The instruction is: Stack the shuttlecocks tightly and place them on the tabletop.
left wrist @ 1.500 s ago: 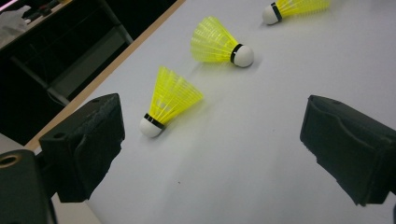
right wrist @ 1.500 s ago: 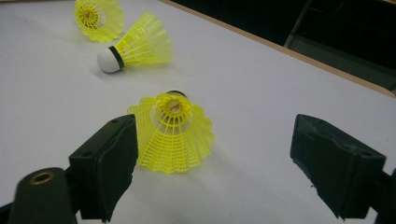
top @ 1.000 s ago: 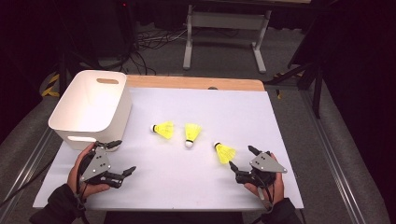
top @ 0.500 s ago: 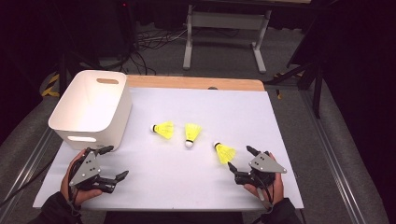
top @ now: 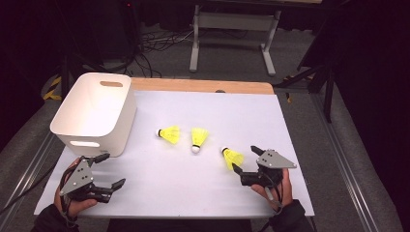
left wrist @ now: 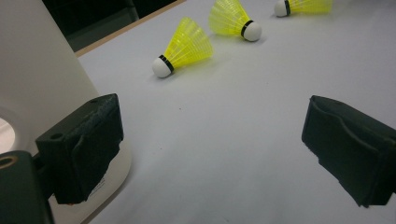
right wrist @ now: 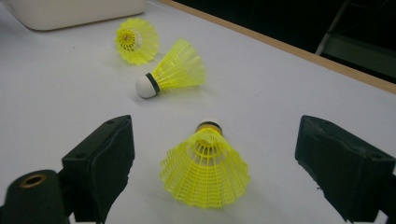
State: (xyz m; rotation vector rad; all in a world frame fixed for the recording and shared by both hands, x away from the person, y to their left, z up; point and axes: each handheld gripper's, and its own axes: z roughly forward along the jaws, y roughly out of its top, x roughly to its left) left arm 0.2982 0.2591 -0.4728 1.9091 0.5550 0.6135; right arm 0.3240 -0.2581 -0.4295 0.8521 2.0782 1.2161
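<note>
My right gripper [top: 245, 163] is spread wide, nearest shuttlecock [right wrist: 205, 170] lying between its jaws, untouched. It looks light, skirt soft and crushable, so I'd pinch gently near the cork. Left gripper [top: 112, 173] is open too, empty, beside the white bin [top: 77, 126]. Count: three shuttlecocks, one bin.

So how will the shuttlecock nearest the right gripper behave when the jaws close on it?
The shuttlecock is probably very light, being mostly open yellow mesh skirt. That skirt will likely flex if squeezed. Lying on its side, it may roll in an arc if nudged. The right gripper stands open around it, not touching.
</note>
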